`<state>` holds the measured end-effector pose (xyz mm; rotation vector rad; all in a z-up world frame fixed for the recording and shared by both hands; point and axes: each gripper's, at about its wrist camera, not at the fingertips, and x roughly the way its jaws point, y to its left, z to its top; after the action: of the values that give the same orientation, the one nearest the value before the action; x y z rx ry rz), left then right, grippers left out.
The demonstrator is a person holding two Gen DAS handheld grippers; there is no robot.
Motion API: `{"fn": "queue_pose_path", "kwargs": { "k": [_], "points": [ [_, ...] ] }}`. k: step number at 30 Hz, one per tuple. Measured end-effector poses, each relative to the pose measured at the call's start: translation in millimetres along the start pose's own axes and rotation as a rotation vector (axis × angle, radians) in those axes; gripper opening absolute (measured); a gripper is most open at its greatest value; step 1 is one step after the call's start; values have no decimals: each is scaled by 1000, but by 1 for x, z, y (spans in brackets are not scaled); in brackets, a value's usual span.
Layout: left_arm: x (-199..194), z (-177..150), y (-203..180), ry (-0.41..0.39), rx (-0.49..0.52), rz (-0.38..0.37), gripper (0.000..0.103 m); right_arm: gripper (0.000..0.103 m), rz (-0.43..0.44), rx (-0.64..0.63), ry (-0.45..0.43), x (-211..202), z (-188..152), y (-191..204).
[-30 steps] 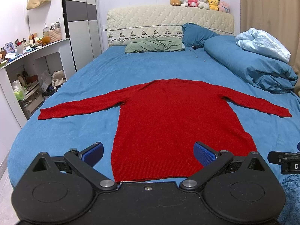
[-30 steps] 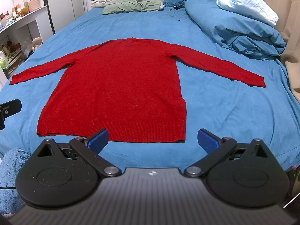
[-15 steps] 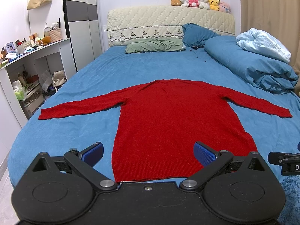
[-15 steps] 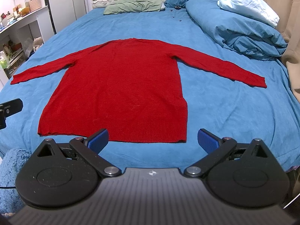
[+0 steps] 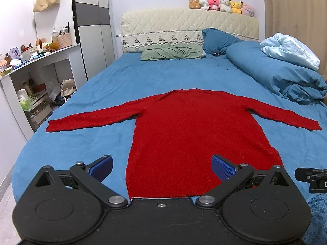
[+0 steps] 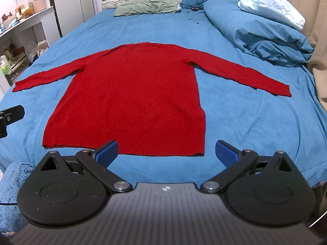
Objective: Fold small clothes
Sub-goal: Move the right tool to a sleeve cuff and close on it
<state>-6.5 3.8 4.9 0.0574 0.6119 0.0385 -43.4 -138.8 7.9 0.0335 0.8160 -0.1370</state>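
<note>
Red sweater (image 5: 196,134) lies flat, sleeves outstretched; both tongs (image 5: 161,167) (image 6: 166,153) gape, empty.

- Premises: a home bedroom.
- Bed (image 5: 167,77) with blue sheet and quilted headboard (image 5: 184,26); pillows (green, blue).
- Plush toys (image 5: 220,5) along the headboard top.
- Wardrobe (image 5: 92,26); cluttered white shelf (image 5: 40,57).

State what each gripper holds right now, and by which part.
Nothing is held. The left gripper and the right gripper are both open and empty, and the red sweater lies flat on the bed, ungripped.
</note>
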Motion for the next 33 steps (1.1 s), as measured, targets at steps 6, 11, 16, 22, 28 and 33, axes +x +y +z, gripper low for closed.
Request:
{"fn": "queue_pose_path", "kwargs": {
  "k": [6, 11, 16, 22, 28, 33],
  "points": [
    [0, 2, 0, -1, -7, -3, 103, 103, 3, 6, -6, -2, 1, 0],
    [-4, 28, -1, -41, -19, -40, 103, 103, -5, 47, -45, -10, 16, -11],
    [-4, 92, -18, -148, 38, -90, 103, 103, -15, 115, -114, -20, 51, -41],
    [40, 167, -55, -232, 84, -162, 103, 103, -52, 244, -155, -4, 103, -103],
    [135, 222, -112, -203, 135, -226, 103, 103, -82, 427, -166, 50, 142, -177],
    [230, 247, -166, -111, 166, -296, 103, 103, -164, 557, -152, 110, 156, -239]
  ]
}}
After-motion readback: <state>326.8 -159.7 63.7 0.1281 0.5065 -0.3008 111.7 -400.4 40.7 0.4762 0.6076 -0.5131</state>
